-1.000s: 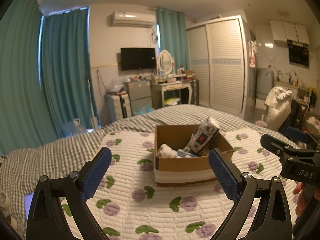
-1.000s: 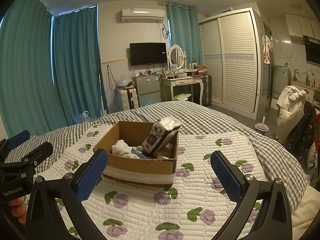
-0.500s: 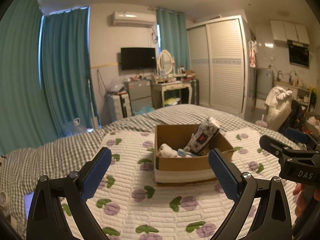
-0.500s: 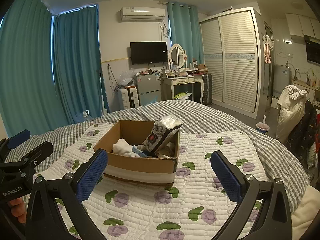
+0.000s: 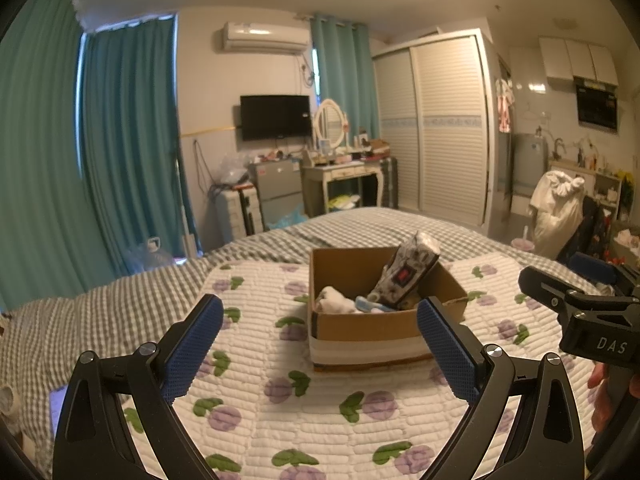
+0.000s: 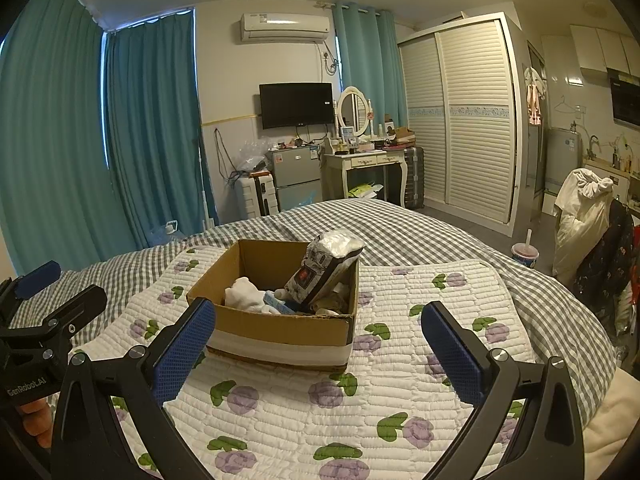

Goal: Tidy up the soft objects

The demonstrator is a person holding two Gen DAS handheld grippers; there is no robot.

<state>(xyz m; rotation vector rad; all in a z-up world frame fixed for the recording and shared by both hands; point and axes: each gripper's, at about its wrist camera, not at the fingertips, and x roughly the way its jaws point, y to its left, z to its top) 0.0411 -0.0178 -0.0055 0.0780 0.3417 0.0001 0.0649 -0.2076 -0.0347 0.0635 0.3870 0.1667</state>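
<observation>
Left wrist view: my left claw [image 5: 318, 334] and right claw [image 6: 318, 334] hover spread, empty; soft things sit in the box [image 5: 368, 330] ahead. The leaning packet [image 5: 408, 274] could topple if I bump it.

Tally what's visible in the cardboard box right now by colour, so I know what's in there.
White soft item: 1
Light blue item: 1
Black-and-white patterned pack, leaning on the right wall of the cardboard box: 1
Beige fabric, partly hidden under the pack: 1
Total: 4 visible; more may lie underneath.
</observation>
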